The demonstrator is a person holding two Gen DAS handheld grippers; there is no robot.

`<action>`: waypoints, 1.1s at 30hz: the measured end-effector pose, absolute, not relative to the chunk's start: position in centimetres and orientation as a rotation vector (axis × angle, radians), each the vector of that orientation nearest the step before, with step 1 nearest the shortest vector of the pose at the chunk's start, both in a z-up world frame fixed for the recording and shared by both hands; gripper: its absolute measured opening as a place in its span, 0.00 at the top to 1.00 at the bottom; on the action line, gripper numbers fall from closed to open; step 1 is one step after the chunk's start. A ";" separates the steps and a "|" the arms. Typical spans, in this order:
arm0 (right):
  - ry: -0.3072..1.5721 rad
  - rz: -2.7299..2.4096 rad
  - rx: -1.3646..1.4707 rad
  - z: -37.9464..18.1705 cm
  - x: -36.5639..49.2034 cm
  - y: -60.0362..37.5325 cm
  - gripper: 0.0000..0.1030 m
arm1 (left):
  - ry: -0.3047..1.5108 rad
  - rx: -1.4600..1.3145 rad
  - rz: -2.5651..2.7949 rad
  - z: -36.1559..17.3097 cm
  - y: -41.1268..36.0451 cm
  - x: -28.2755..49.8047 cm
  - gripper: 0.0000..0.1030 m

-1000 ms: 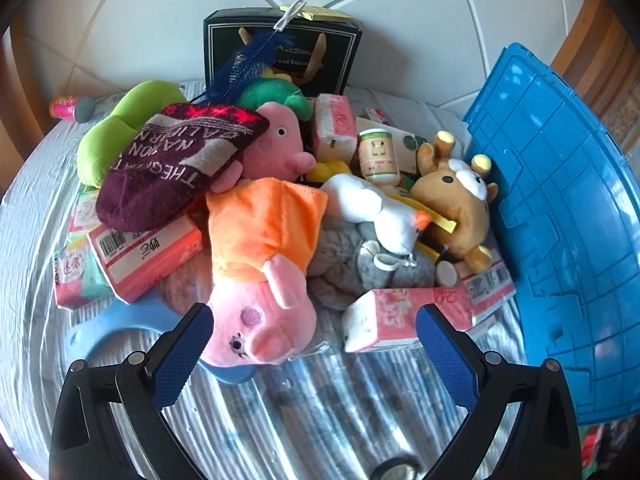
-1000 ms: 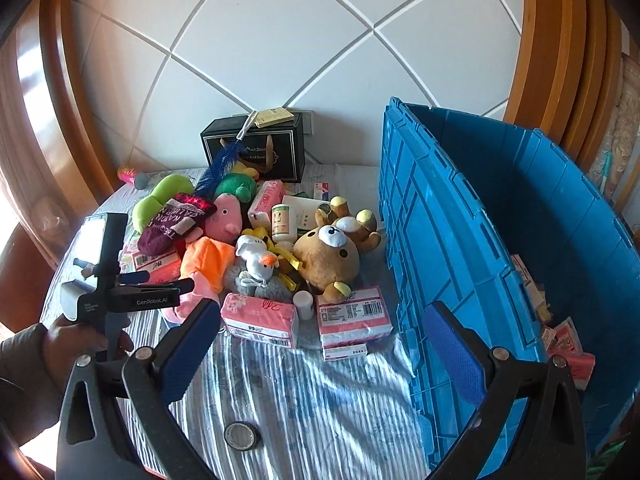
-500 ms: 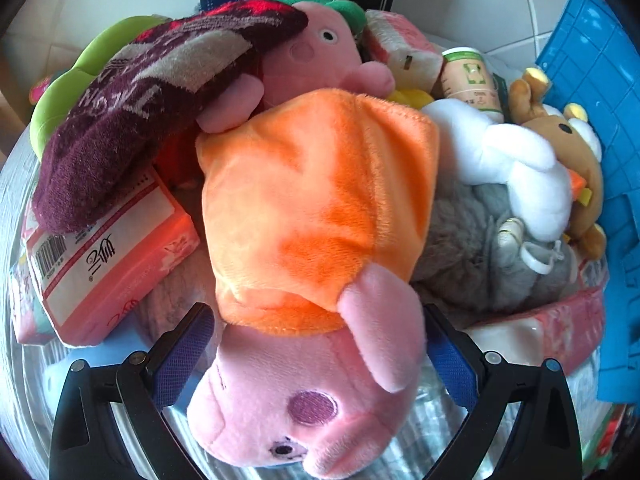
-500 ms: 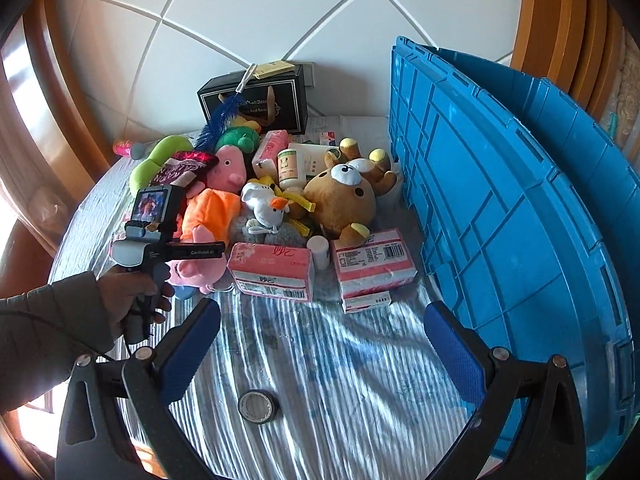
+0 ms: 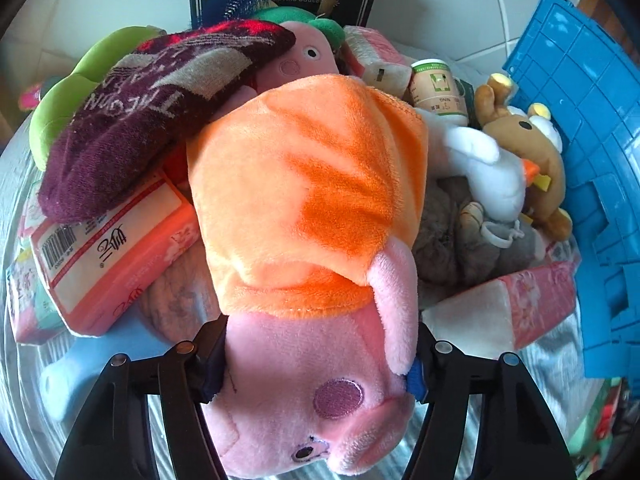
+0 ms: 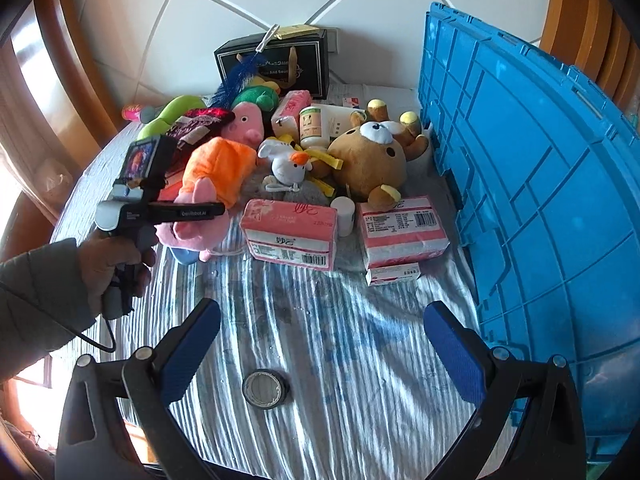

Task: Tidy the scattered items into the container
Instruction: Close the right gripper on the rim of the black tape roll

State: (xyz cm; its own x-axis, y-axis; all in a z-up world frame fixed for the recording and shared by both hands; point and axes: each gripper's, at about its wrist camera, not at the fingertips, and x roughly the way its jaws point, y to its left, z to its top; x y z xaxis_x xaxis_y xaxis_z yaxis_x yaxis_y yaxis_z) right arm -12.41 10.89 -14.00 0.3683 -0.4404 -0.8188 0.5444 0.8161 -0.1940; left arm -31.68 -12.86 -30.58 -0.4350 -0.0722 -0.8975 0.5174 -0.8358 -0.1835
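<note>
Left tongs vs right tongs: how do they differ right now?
Left tongs are closing, pads against the head of the pink pig plush; right tongs stand wide open with nothing between them. Left sits at the toy pile; right hangs over bare striped cloth near a black tape roll. Both have blue pads and black arms.
</note>
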 end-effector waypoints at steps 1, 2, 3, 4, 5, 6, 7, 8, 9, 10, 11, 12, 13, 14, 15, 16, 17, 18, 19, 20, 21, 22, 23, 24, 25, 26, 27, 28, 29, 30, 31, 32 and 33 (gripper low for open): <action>1.024 -0.622 0.108 -14.9 -12.4 11.1 0.00 | 0.627 1.397 -2.316 -30.0 -12.8 -31.2 0.35; 1.039 -0.608 0.101 -15.9 -12.5 11.3 0.00 | 0.627 1.382 -2.324 -29.5 -12.7 -30.7 0.35; 1.053 -0.589 0.095 -17.0 -12.5 11.6 0.00 | 0.628 1.370 -2.332 -29.0 -12.6 -30.2 0.35; 1.059 -0.568 0.085 -18.0 -12.6 11.9 0.00 | 0.625 1.358 -2.340 -28.4 -12.3 -29.6 0.35; 1.066 -0.543 0.070 -19.1 -12.6 12.2 0.00 | 0.619 1.347 -2.347 -27.9 -12.2 -29.0 0.35; 1.077 -0.520 0.062 -20.2 -12.7 12.5 0.00 | 0.613 1.337 -2.356 -27.4 -12.3 -28.5 0.35; 1.091 -0.507 0.061 -21.4 -12.8 12.7 0.00 | 0.607 1.330 -2.362 -27.0 -12.1 -27.9 0.35; 1.104 -0.499 0.069 -22.6 -12.9 12.9 0.00 | 0.604 1.323 -2.366 -26.7 -11.7 -27.3 0.35; 1.113 -0.490 0.076 -23.7 -13.0 13.0 0.00 | 0.604 1.317 -2.368 -26.4 -11.6 -26.7 0.35; 1.122 -0.482 0.075 -24.7 -13.1 13.2 0.00 | 0.608 1.310 -2.367 -26.3 -11.7 -26.0 0.35; 1.137 -0.477 0.069 -25.8 -13.1 13.4 0.00 | 0.611 1.301 -2.364 -25.9 -11.5 -25.6 0.35; 1.154 -0.473 0.060 -26.9 -13.1 13.7 0.00 | 0.615 1.295 -2.361 -25.7 -11.6 -24.9 0.35; 1.170 -0.470 0.054 -27.8 -13.1 13.9 0.00 | 0.623 1.292 -2.356 -25.7 -11.5 -24.4 0.35; 1.179 -0.463 0.047 -28.6 -13.0 14.1 0.00 | 0.632 1.292 -2.352 -25.6 -11.2 -23.9 0.35; 1.187 -0.458 0.037 -29.2 -12.9 14.4 0.00 | 0.637 1.293 -2.347 -25.6 -10.6 -22.9 0.35; 1.193 -0.457 0.027 -29.7 -12.8 14.6 0.03 | 0.643 1.296 -2.342 -25.7 -10.4 -22.4 0.35; 1.197 -0.456 0.022 -30.1 -12.7 14.7 0.07 | 0.650 1.296 -2.339 -25.7 -10.3 -22.0 0.35; 1.203 -0.455 0.021 -30.5 -12.6 14.9 0.09 | 0.655 1.296 -2.336 -25.9 -10.3 -21.7 0.35; 1.209 -0.457 0.017 -30.8 -12.4 14.9 0.15 | 0.659 1.296 -2.334 -26.0 -10.3 -21.4 0.34; 1.221 -0.463 0.006 -31.2 -12.2 15.0 0.22 | 0.664 1.297 -2.333 -26.0 -10.3 -21.0 0.34; 1.234 -0.469 -0.004 -31.7 -12.1 15.0 0.26 | 0.665 1.296 -2.333 -25.9 -10.3 -20.6 0.34; 1.242 -0.468 -0.006 -32.0 -12.0 15.1 0.33 | 0.665 1.293 -2.335 -25.8 -10.3 -20.3 0.34; 1.250 -0.470 -0.016 -32.2 -11.9 15.2 0.36 | 0.665 1.287 -2.337 -25.7 -10.3 -20.1 0.34; 1.264 -0.473 -0.029 -32.6 -11.8 15.3 0.36 | 0.665 1.283 -2.337 -25.6 -10.3 -19.9 0.34; 1.275 -0.471 -0.030 -32.9 -11.7 15.4 0.36 | 0.670 1.280 -2.336 -25.5 -10.4 -19.9 0.34; 1.279 -0.468 -0.031 -33.1 -11.7 15.4 0.36 | 0.674 1.278 -2.336 -25.5 -10.5 -19.8 0.34; 1.284 -0.469 -0.035 -33.4 -11.6 15.5 0.36 | 0.674 1.276 -2.337 -25.4 -10.5 -19.7 0.34; 1.287 -0.470 -0.039 -33.6 -11.6 15.5 0.36 | 0.673 1.273 -2.339 -25.3 -10.6 -19.7 0.34; 1.286 -0.472 -0.042 -33.7 -11.5 15.5 0.36 | 0.673 1.271 -2.340 -25.3 -10.6 -19.6 0.34; 1.284 -0.473 -0.039 -33.7 -11.5 15.4 0.36 | 0.675 1.271 -2.342 -25.2 -10.6 -19.6 0.34; 1.284 -0.475 -0.039 -33.7 -11.4 15.4 0.39 | 0.673 1.269 -2.343 -25.2 -10.6 -19.6 0.34; 1.286 -0.473 -0.035 -33.8 -11.4 15.3 0.43 | 0.672 1.269 -2.345 -25.1 -10.6 -19.5 0.34; 1.288 -0.473 -0.032 -33.7 -11.4 15.2 0.43 | 0.673 1.267 -2.346 -25.1 -10.6 -19.5 0.33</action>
